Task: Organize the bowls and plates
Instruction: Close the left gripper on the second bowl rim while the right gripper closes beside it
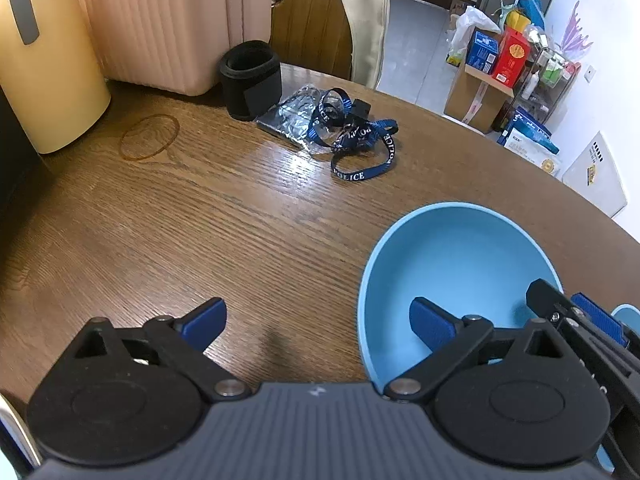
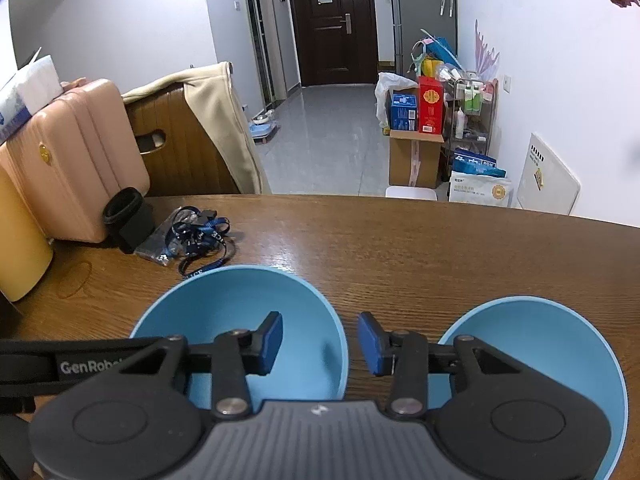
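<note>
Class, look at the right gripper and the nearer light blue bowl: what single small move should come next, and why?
Probably close the right gripper onto the rim of the left light blue bowl. Its jaws straddle that rim, one pad inside, one outside, with a gap either side, so nothing is gripped yet. The second light blue bowl sits close by on the brown wooden table, ready for stacking.

On my wooden table [image 1: 240, 220] I see a pink suitcase [image 1: 160, 20] beside a yellow container [image 1: 48, 80], a black cuff [image 1: 250, 80], a blue lanyard [image 1: 360, 148] touching a clear plastic bag [image 1: 292, 120], and a rubber band [image 1: 149, 137].
</note>
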A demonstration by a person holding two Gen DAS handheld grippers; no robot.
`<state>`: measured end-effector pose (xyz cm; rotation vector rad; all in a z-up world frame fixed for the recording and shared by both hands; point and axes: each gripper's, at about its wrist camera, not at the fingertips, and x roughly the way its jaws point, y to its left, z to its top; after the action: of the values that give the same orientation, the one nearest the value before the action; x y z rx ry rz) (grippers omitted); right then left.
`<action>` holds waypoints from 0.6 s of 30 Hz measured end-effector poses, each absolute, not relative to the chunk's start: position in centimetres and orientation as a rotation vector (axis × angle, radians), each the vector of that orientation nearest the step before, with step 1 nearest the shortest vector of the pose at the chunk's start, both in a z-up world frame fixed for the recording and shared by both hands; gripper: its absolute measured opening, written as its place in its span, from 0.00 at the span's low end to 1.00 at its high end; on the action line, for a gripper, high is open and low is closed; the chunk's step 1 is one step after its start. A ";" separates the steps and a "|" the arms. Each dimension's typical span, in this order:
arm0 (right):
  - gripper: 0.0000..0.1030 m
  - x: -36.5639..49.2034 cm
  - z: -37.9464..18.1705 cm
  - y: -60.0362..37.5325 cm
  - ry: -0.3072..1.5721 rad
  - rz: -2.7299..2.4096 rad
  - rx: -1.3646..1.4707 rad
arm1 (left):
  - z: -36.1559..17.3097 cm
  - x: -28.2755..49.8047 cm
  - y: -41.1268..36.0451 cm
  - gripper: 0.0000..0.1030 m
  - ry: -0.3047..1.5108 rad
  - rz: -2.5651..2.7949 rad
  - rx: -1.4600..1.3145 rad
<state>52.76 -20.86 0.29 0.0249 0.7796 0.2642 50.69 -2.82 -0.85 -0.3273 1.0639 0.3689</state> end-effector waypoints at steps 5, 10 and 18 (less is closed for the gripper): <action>0.30 53.2 -0.1 -20.8 0.797 0.266 0.020 | -1.4 51.0 -2.8 0.80 1.087 0.363 -0.334; 0.23 53.6 -0.7 -20.8 0.821 0.266 0.019 | -1.8 51.0 -2.8 0.65 1.098 0.352 -0.340; 0.16 53.8 -1.3 -20.7 0.830 0.261 0.016 | -2.3 51.1 -2.8 0.34 1.113 0.307 -0.358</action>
<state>53.83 -20.69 -1.29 0.0162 0.8302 0.2609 51.13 -2.78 -2.31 -0.3576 1.1134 0.3071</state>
